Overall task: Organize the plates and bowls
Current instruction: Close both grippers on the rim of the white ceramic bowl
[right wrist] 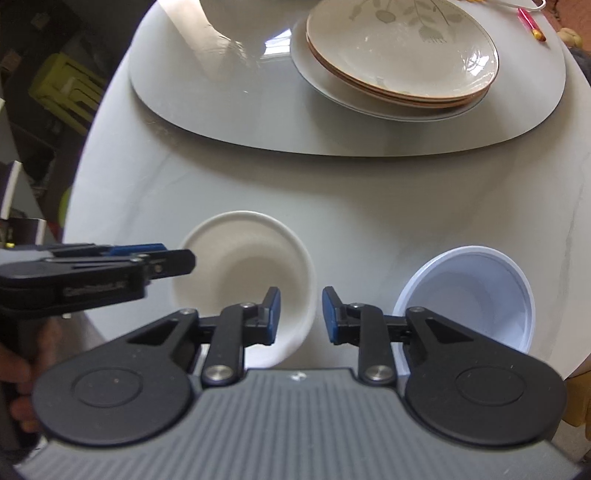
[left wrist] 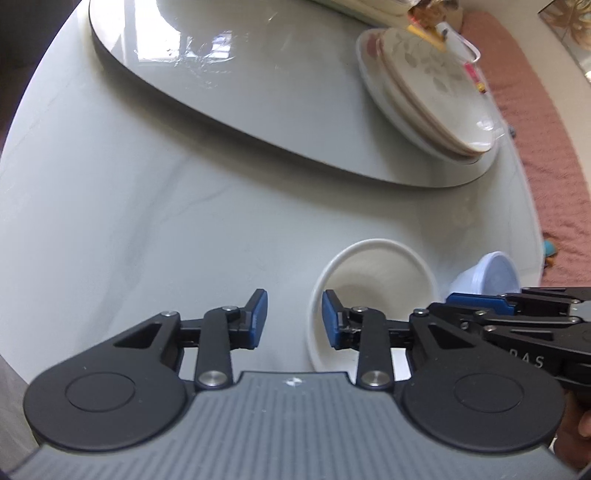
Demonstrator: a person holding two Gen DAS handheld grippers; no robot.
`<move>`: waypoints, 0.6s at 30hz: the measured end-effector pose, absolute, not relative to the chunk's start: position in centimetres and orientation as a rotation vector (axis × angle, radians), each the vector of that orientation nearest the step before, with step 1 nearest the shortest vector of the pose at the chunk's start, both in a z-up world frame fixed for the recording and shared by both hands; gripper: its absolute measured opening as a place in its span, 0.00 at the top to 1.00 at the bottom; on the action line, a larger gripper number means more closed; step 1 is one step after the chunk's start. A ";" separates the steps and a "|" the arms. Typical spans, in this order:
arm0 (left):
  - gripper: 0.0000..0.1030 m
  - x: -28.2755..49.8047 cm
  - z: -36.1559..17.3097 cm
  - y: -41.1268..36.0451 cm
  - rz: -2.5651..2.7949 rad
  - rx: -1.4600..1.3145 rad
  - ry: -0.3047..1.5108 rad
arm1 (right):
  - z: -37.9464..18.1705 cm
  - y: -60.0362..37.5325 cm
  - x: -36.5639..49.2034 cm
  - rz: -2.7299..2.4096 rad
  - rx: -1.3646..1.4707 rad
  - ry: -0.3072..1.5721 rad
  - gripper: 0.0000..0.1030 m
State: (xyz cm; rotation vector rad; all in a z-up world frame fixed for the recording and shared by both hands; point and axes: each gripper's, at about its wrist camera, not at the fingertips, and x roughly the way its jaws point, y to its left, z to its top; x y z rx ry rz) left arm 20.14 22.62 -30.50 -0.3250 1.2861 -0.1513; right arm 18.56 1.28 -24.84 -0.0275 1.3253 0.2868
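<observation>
A white bowl (left wrist: 373, 280) stands upright near the front edge of the round table (left wrist: 110, 221). My left gripper (left wrist: 294, 317) is open and straddles the bowl's left rim, with one pad inside the bowl and one outside. My right gripper (right wrist: 301, 314) is open too and straddles the right rim of the same white bowl (right wrist: 243, 269). Neither pair of pads visibly presses on the rim. A pale blue bowl (right wrist: 472, 295) sits empty just right of the right gripper. Each gripper also appears from the side in the other's view: the right gripper (left wrist: 465, 301) and the left gripper (right wrist: 177, 260).
A stack of leaf-patterned plates (right wrist: 402, 51) on a larger white plate rests on the glass turntable (right wrist: 221, 96) behind the bowls. A pink pen (right wrist: 532, 26) lies at the far right. A pink rug (left wrist: 546, 129) and a green stool (right wrist: 62, 85) lie beyond the table.
</observation>
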 end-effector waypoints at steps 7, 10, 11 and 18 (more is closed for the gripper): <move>0.79 20.2 -31.5 22.4 -0.160 -0.346 1.315 | -26.1 0.8 18.4 0.266 0.030 1.367 0.85; 0.87 20.0 -31.3 22.2 -0.163 -0.337 1.310 | -26.5 0.6 18.4 0.278 0.060 1.377 0.89; 0.92 19.9 -31.3 22.2 -0.162 -0.338 1.310 | -26.5 0.7 18.4 0.280 0.064 1.378 0.89; 0.93 19.2 -29.9 22.1 -0.132 -0.346 1.272 | -24.9 1.1 18.2 0.305 0.043 1.335 0.90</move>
